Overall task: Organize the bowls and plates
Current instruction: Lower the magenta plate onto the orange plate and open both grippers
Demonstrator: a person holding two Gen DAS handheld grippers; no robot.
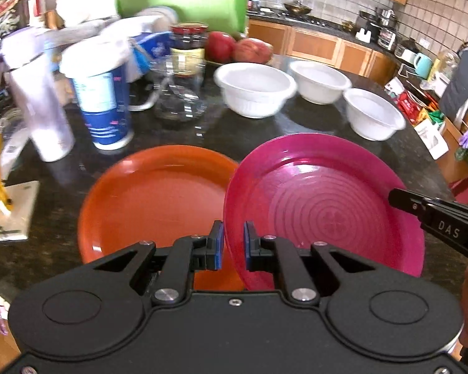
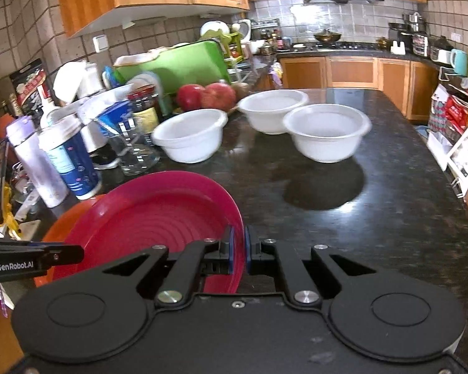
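Currently I am holding the pink plate (image 1: 324, 205) by opposite rims, left tool (image 1: 233, 246) and right tool (image 2: 239, 249) both clamping it, tilted over the orange plate (image 1: 153, 193) lying on the counter (image 2: 374, 218).

Bright, even daylight throughout. Glare seen on dark countertop (image 2: 343, 218); soft shadow cast under white bowl (image 2: 327, 134). Motion blur noted on background clutter; fisheye edges bent.

Dark counter (image 2: 358, 218) under white bowls (image 2: 326, 132)
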